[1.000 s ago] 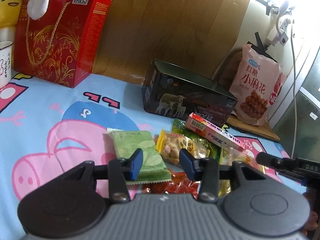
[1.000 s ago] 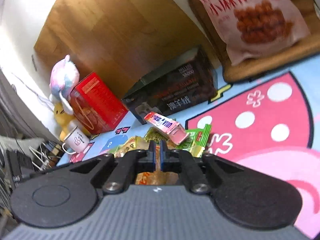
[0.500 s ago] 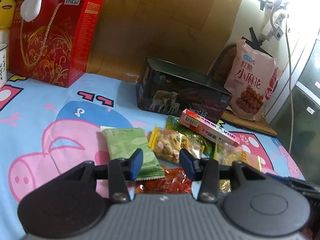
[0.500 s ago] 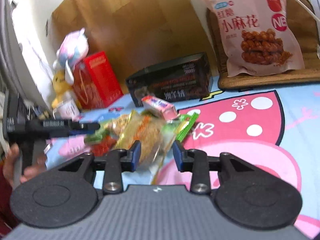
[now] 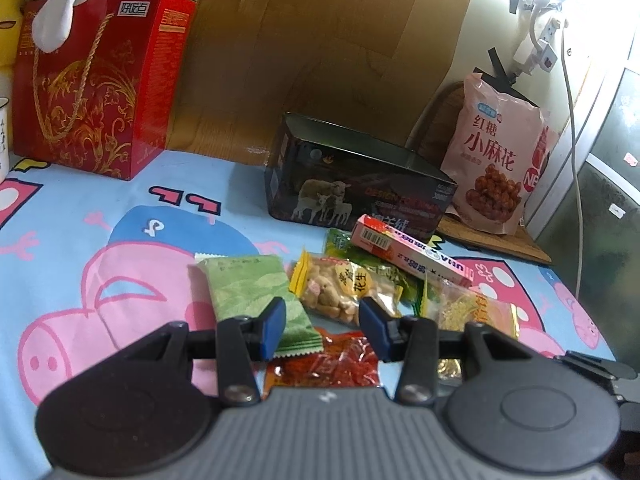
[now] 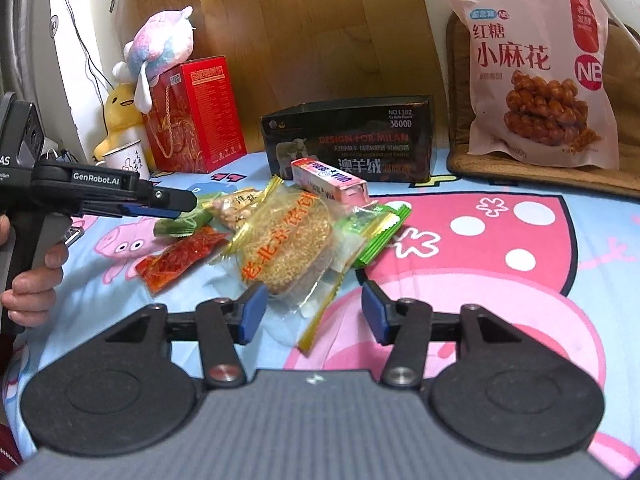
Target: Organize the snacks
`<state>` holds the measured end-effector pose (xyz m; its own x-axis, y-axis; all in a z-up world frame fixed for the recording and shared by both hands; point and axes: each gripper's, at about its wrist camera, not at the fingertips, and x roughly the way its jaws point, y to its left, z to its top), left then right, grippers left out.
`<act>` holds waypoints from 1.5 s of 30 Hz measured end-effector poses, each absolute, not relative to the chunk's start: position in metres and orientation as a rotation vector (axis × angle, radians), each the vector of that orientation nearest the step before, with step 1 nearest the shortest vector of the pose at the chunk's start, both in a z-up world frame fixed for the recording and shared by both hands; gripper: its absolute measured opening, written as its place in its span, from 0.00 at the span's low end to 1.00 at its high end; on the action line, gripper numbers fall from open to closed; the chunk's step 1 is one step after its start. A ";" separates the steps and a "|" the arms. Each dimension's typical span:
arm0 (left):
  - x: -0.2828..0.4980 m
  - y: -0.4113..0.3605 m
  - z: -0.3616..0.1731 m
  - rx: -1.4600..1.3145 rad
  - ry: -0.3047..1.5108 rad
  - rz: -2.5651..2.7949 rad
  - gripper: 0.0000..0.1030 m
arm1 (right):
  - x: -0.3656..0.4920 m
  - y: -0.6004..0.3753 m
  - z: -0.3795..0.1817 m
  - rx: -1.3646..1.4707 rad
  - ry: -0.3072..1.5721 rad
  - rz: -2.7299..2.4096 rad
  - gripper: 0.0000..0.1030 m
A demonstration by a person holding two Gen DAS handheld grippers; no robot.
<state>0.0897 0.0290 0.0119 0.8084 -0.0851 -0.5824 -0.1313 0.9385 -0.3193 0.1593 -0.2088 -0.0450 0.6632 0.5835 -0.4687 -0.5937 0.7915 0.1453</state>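
A pile of snack packets lies on the cartoon-print cloth in front of an open black box (image 5: 360, 192) (image 6: 352, 148). In it are a green packet (image 5: 256, 296), a peanut packet (image 5: 340, 288), a red chili packet (image 5: 324, 364) (image 6: 180, 256), a pink candy box (image 5: 408, 252) (image 6: 328, 180) and a clear rice-cracker packet (image 6: 288, 244). My left gripper (image 5: 322, 330) is open and empty just above the near edge of the pile. My right gripper (image 6: 310, 314) is open and empty, with the rice-cracker packet's corner between its jaws. The left gripper also shows in the right wrist view (image 6: 160, 204).
A red gift box (image 5: 96, 80) (image 6: 192, 116) stands at the back left with plush toys (image 6: 160, 44) and a mug (image 6: 124, 160). A large pink snack bag (image 5: 496, 156) (image 6: 536, 76) leans on a brown mat at the back right. A cable hangs by the wall.
My right gripper has opened from shut and swung to face the pile, drawing back a little. My left gripper has stayed open and shifted slightly.
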 end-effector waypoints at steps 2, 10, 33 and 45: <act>0.091 0.027 0.012 -0.366 0.635 0.001 0.39 | 0.158 -0.209 -0.045 -0.031 0.518 0.666 0.54; 0.106 -0.011 0.021 -0.307 0.641 -0.183 0.40 | 0.154 -0.202 -0.046 -0.081 0.519 0.686 0.54; 0.212 0.010 0.088 -0.273 0.520 -0.076 0.40 | 0.265 -0.149 0.034 -0.059 0.329 0.755 0.34; 0.200 0.050 0.048 -0.327 0.541 0.072 0.43 | 0.288 -0.193 0.008 0.085 0.367 0.586 0.40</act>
<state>0.2002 0.0496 0.0478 0.8559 -0.0180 -0.5168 -0.1533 0.9456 -0.2868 0.2880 -0.1933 0.0084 0.7706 0.5544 -0.3144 -0.5246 0.8319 0.1812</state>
